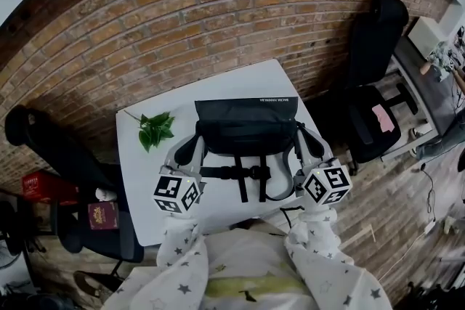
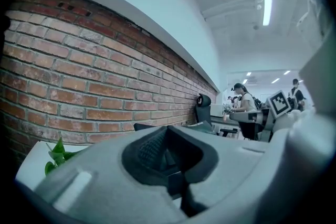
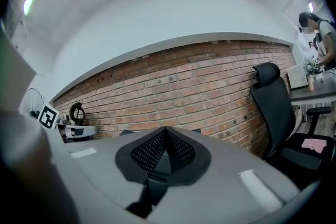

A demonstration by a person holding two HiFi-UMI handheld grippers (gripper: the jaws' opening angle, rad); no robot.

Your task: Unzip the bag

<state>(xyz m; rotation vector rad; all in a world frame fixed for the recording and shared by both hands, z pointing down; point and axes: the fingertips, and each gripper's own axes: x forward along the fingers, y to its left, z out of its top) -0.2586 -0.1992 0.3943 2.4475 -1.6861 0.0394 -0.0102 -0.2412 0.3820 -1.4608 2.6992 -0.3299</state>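
Brick wall [image 1: 182, 33] behind, white table [image 1: 145, 178] below: your left tongs [image 2: 167, 129] and right tongs [image 3: 166, 130] both point about level, each with its ribbed pads pressed together into a tight V. A dark strip sits low in each seam, and neither gripper view settles whether that is bag webbing or only the gap between the fingers. From the head view, the two tongs flank the black bag [image 1: 245, 128], one at each lower corner, close against its side straps. The bag stands near the middle of the table with its back toward the wall, its buckled front strap [image 1: 236, 172] facing you and its loose webbing trailing toward the near edge. Its top panel lies flat and closed-looking, with no gap or dark mouth showing along it. The zip line and its puller are too small to pick out, so how far the slider has travelled cannot be read. On these pictures the bag reads as shut, and the opening the task asks for is not on show. A green leaf sprig [image 1: 155, 129] lies to the bag's left, well apart from it, and black office chairs [image 1: 370, 105] stand off the table's sides.
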